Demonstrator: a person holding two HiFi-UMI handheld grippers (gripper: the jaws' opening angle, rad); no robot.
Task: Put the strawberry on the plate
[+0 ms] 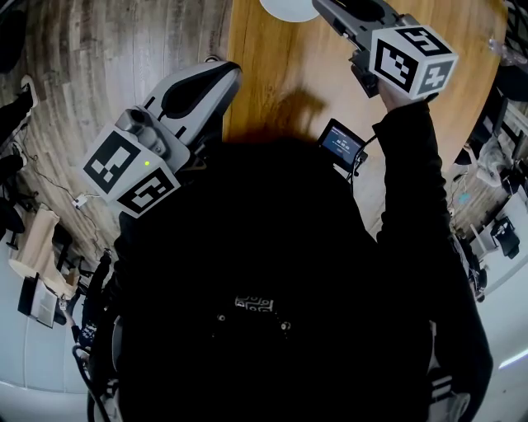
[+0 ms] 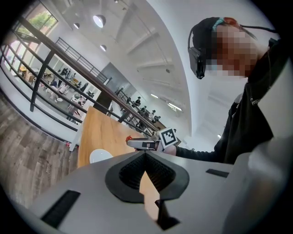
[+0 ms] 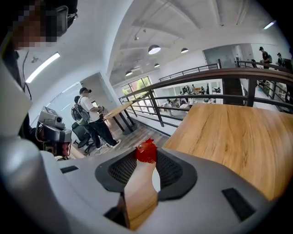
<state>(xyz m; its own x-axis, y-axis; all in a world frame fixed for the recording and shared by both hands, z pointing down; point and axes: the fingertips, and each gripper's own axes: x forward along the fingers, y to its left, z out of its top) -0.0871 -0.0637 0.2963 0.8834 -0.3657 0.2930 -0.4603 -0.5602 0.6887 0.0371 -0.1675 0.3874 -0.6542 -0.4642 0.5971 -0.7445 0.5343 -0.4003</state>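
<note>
The right gripper (image 3: 146,157) grips the small red strawberry (image 3: 146,151) at the very tips of its grey jaws, in the air above the light wooden table (image 3: 229,137); the fruit is not on the round white plate (image 1: 289,7), which lies on the wood at the far edge of the head view, just left of that gripper; the left gripper (image 2: 145,154) has its jaw tips pressed together with nothing between them, held over the table's left edge (a small black device with a lit screen (image 1: 341,142) sits nearer the person).
</note>
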